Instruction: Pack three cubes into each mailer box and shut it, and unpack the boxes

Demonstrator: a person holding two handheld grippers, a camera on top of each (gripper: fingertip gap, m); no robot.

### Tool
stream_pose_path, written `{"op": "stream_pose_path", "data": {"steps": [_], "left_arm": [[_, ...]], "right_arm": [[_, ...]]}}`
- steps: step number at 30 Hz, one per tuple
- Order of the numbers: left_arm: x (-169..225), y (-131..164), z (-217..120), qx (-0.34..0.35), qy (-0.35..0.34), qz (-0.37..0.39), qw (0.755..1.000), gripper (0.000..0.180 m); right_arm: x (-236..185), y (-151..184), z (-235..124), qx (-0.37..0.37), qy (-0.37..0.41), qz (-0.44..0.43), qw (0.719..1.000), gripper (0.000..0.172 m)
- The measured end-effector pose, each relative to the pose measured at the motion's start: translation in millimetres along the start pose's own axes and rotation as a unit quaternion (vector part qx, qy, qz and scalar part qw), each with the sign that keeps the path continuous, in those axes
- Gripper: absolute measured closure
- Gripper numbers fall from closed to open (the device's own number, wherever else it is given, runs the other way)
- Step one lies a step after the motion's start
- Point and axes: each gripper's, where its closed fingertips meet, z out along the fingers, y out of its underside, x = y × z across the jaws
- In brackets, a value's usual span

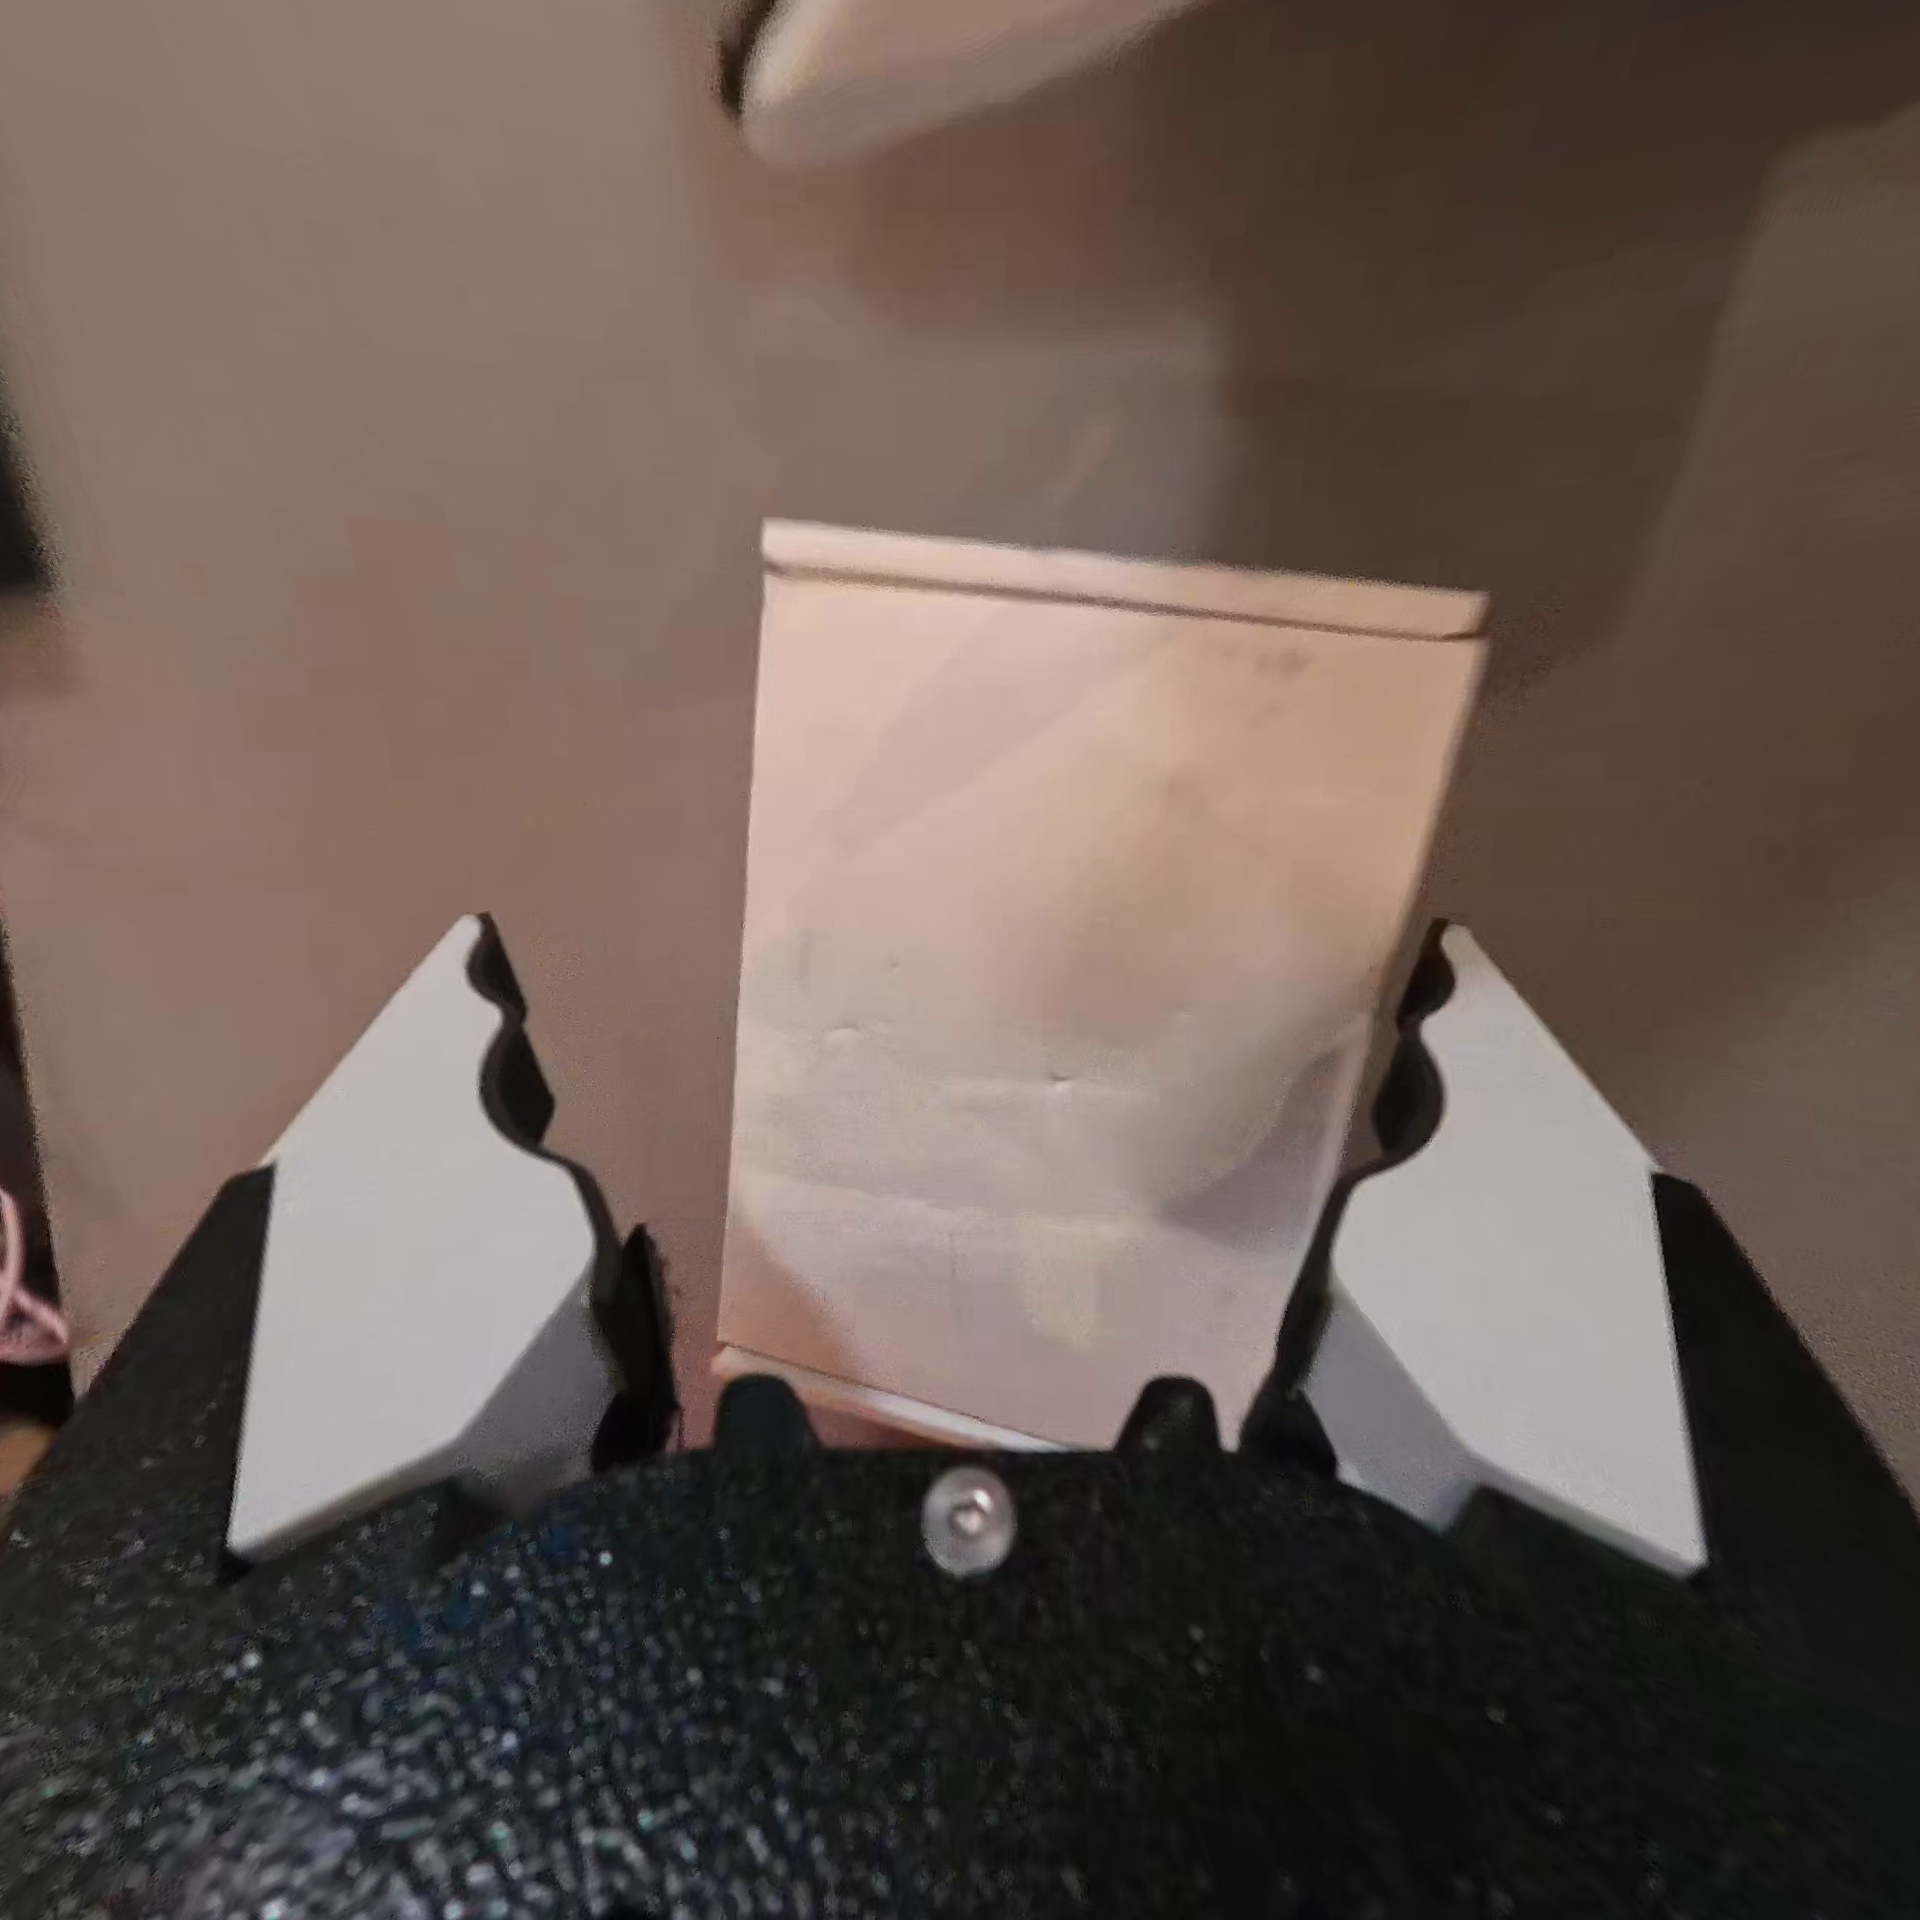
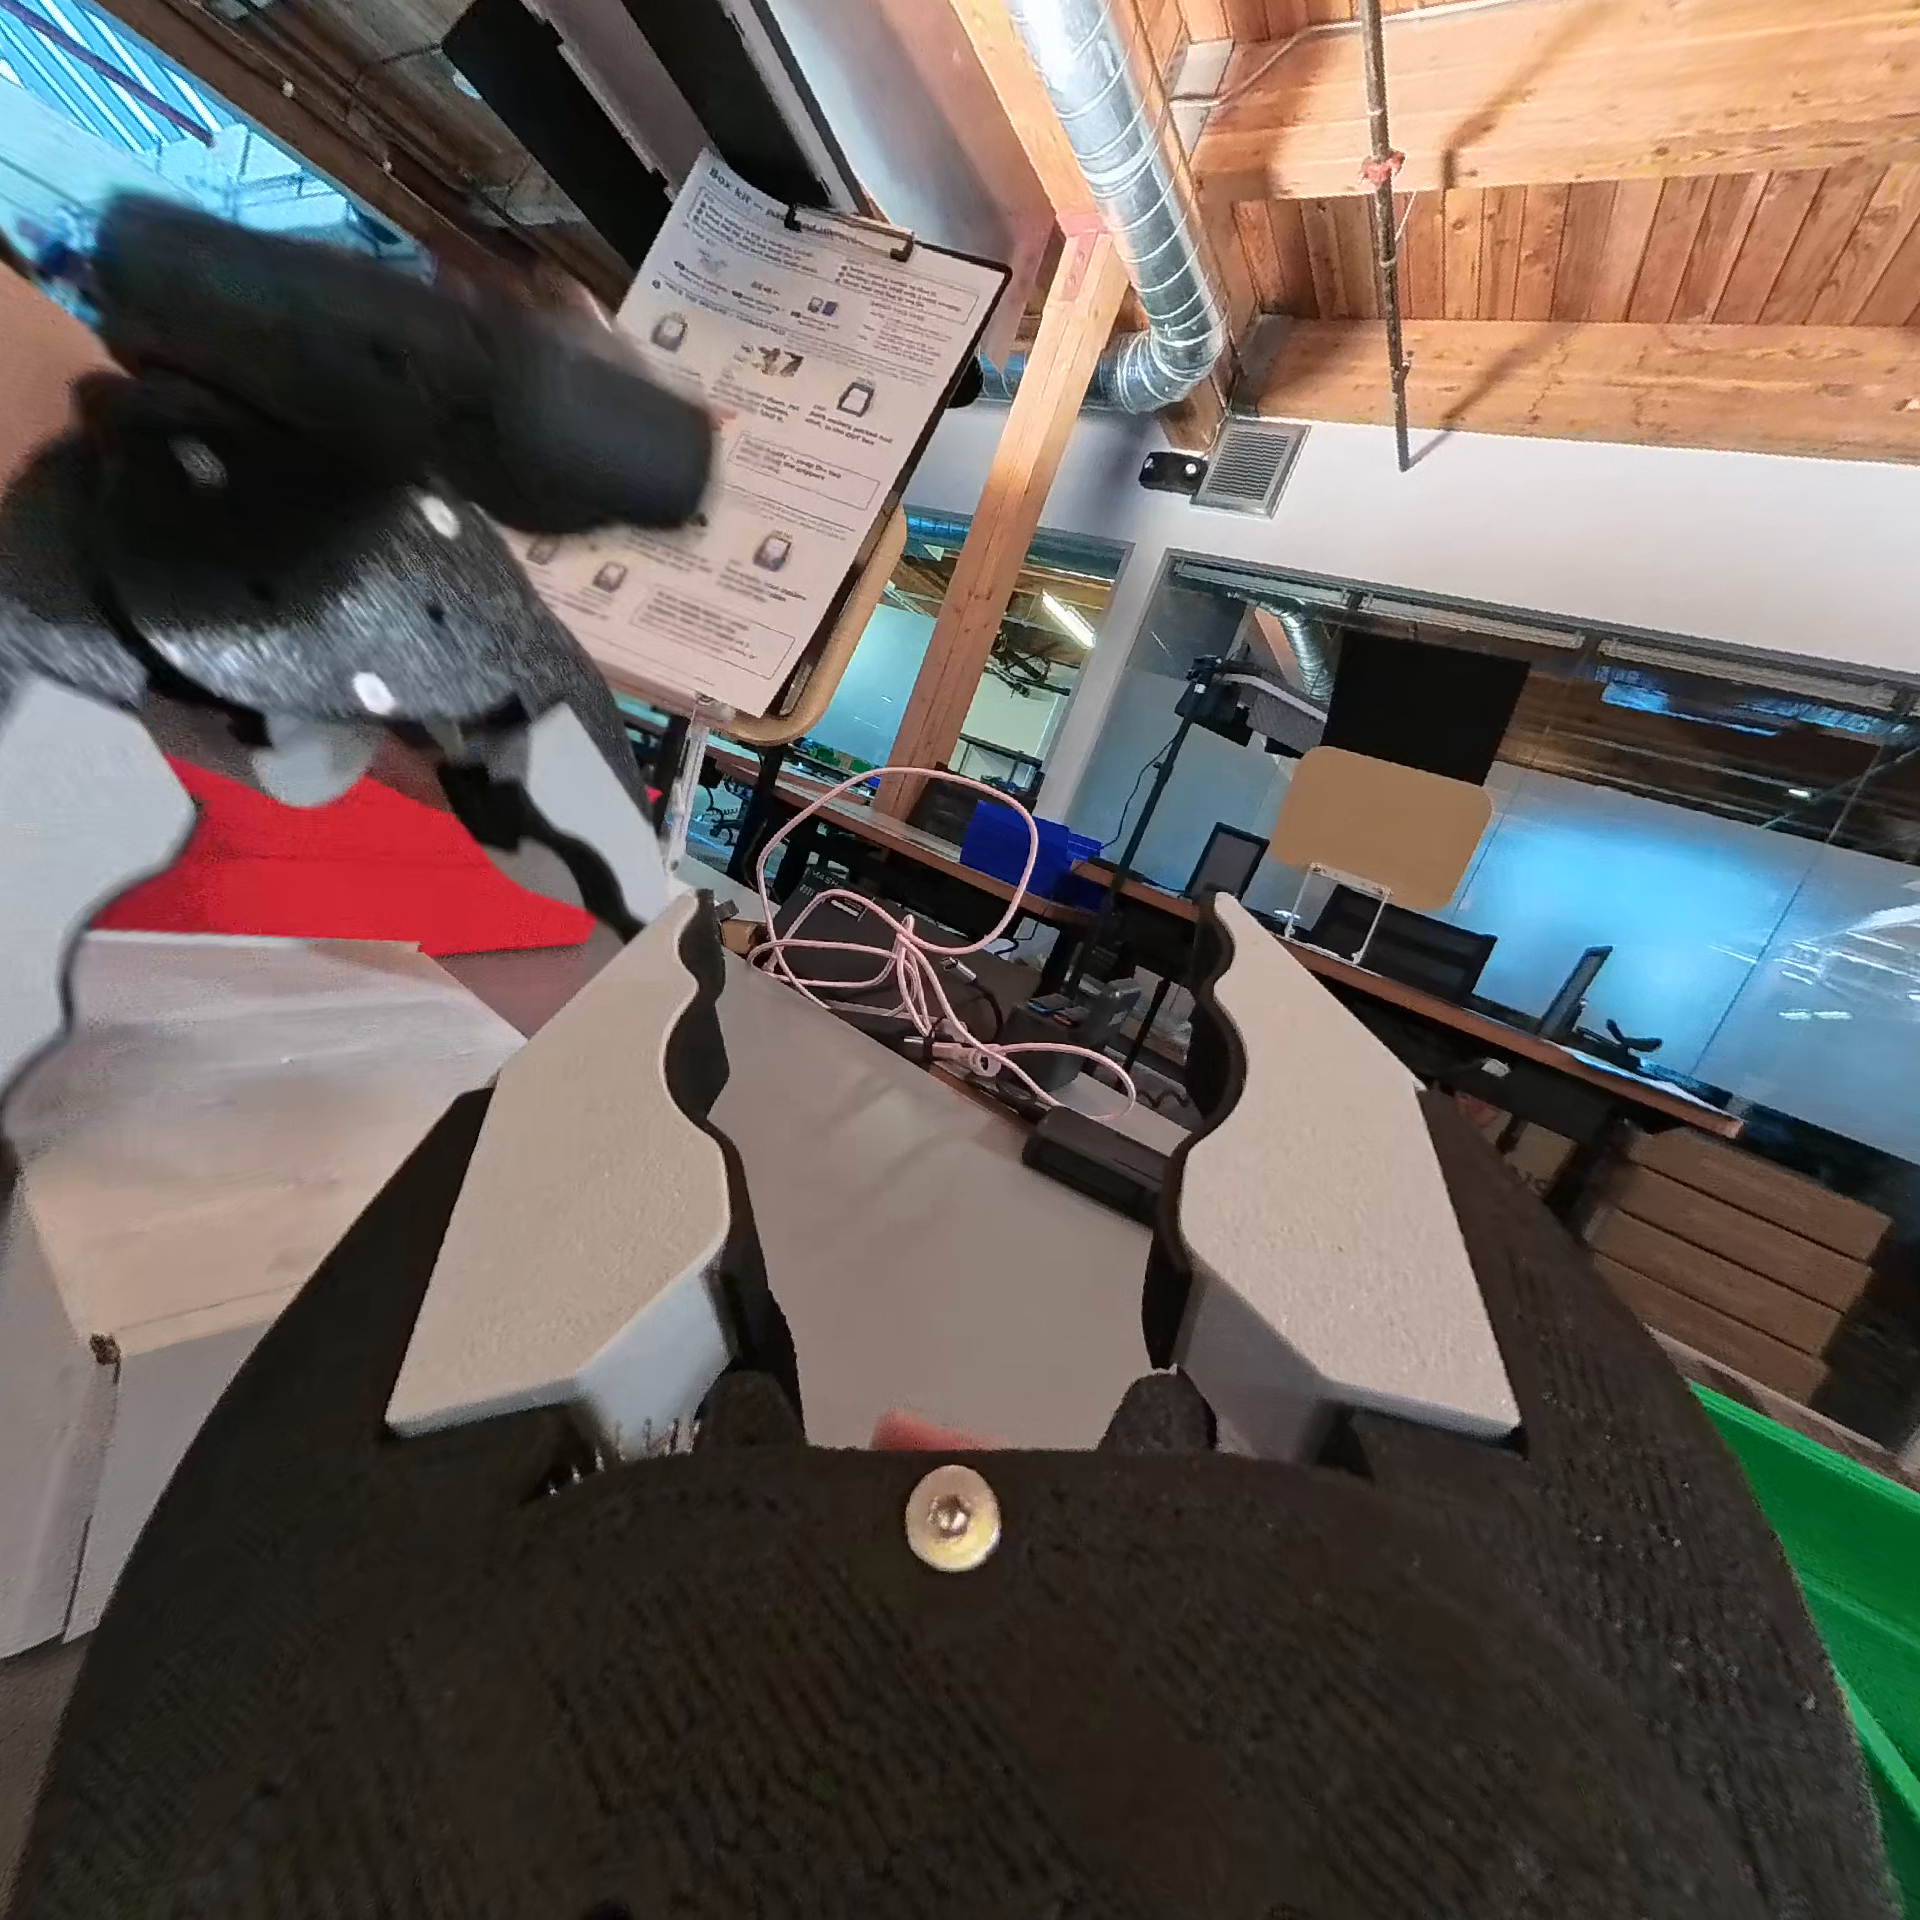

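Between the left gripper's (image 1: 961, 940) spread fingers stands a pale mailer box (image 1: 1101, 935), seen flap-side on, with a fold line near its far edge. Its right side lies against, or just beside, the right-hand pad (image 1: 1418, 1049); the picture is too blurred to say which. Its left side stands plainly apart from the left-hand pad (image 1: 509, 1049), with brown table (image 1: 364, 520) showing in the gap. So the tool is released, not clamping: the box merely sits inside its reach, probably so that the fingers can close on the sides and steady it. Beyond the box a pale, smeared shape (image 1: 935, 73) crosses the upper edge; what it is cannot be told.

From the right wrist view, the right gripper (image 2: 956, 1029) also stands wide open and grasps nothing. A grey-white panel (image 2: 883, 1195), probably a box flap, runs between its fingers and touches at least the left one's inner side; whether it presses there cannot be told. Ahead of the fingertips lie a pink cable (image 2: 904, 935) and dark devices (image 2: 1091, 1143). Off to the tool's left hangs the left gripper, blurred, above a white box top (image 2: 229, 1091), with a red sheet (image 2: 343, 883) farther off. A clipboard with an instruction sheet (image 2: 790, 436) stands beyond. No cubes show in either view, so the packing state is unclear.
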Motion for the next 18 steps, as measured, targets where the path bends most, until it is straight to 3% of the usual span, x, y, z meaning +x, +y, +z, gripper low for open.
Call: {"op": "stream_pose_path", "data": {"steps": [3, 6, 11, 15, 18], "left_arm": [[15.8, -20.8, -30.2, 0.163, 0.003, -0.004, 0.987, 0.021], [17.5, -9.2, -42.1, 0.225, -0.012, -0.034, 0.974, 0.021], [11.2, 7.8, -32.6, 0.174, -0.042, 0.005, 0.984, 0.021], [9.9, 36.2, -1.2, 0.05, 0.008, 0.005, 0.999, 0.021], [17.8, 48.8, 14.0, 0.003, 0.061, 0.012, 0.998, 0.021]], "right_arm": [[-0.7, -0.9, 0.2, 0.001, 0.0, -0.007, 1.0, 0.082], [-3.9, -0.5, 1.0, 0.0, -0.006, -0.01, 1.0, 0.082], [-19.3, -10.2, -1.1, 0.015, -0.043, -0.042, 0.998, 0.082], [-54.2, -18.0, -9.8, 0.014, -0.123, -0.134, 0.983, 0.081], [-85.4, -8.8, -19.0, -0.012, -0.186, -0.238, 0.953, 0.081]]}}
